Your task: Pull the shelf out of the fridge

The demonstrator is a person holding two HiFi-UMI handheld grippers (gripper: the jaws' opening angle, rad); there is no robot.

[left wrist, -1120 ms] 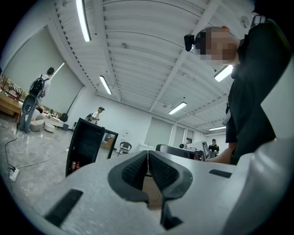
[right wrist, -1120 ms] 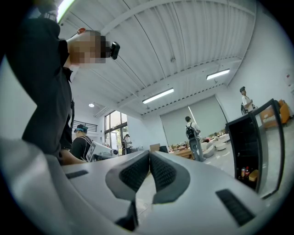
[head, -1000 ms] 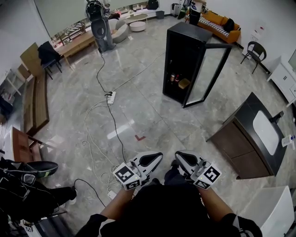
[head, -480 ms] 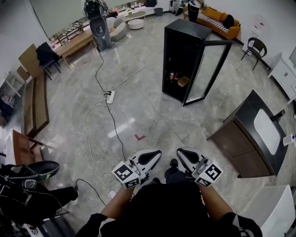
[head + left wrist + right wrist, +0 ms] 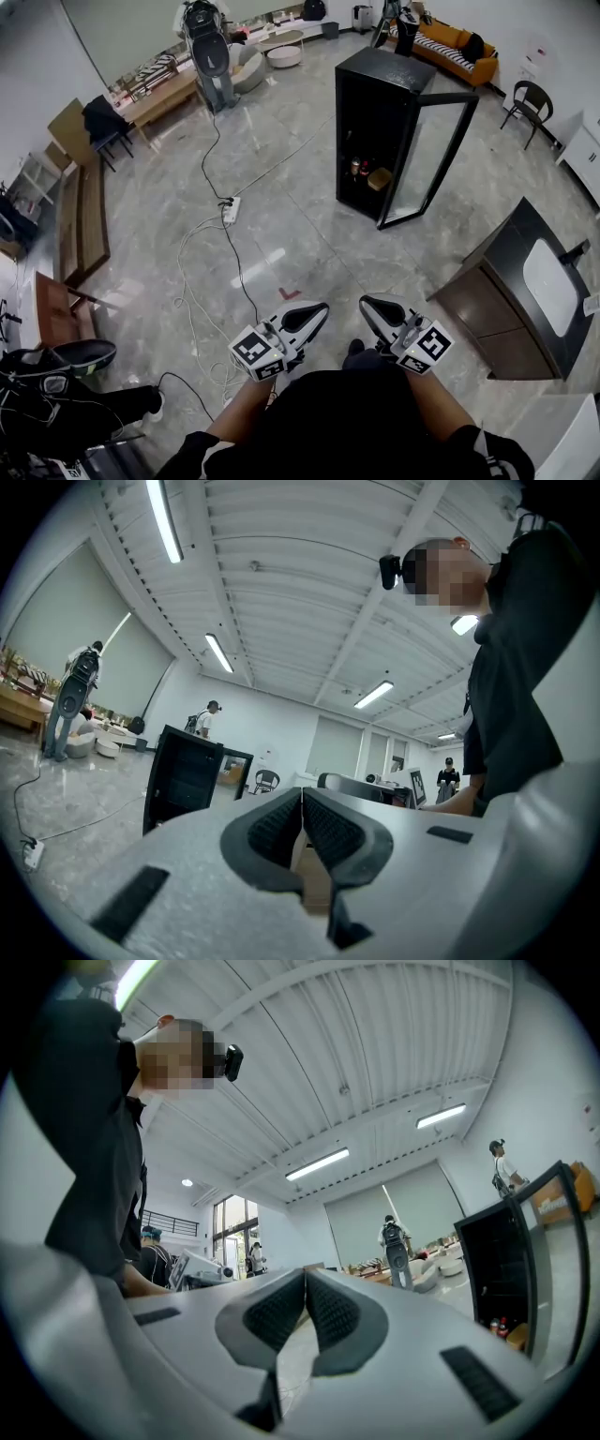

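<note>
In the head view the fridge [image 5: 380, 122] stands far across the floor, its door [image 5: 433, 155] swung open to the right, with bottles [image 5: 360, 169] and a small box [image 5: 378, 178] low inside and its shelf lost in the dark interior. The left hand-held gripper [image 5: 317, 314] and right hand-held gripper [image 5: 369, 309] ride near the body, likely just carried for the approach. Each gripper view shows jaws pressed together on nothing, the fridge well apart.

Bright, even indoor light from ceiling strip lamps [image 5: 167, 522]. Pale glare patch on polished floor [image 5: 261, 267]. Dark inside fridge [image 5: 386, 71]. Shadows faint. Strong fisheye bending, black corners in both gripper views; head view sharp.
</note>
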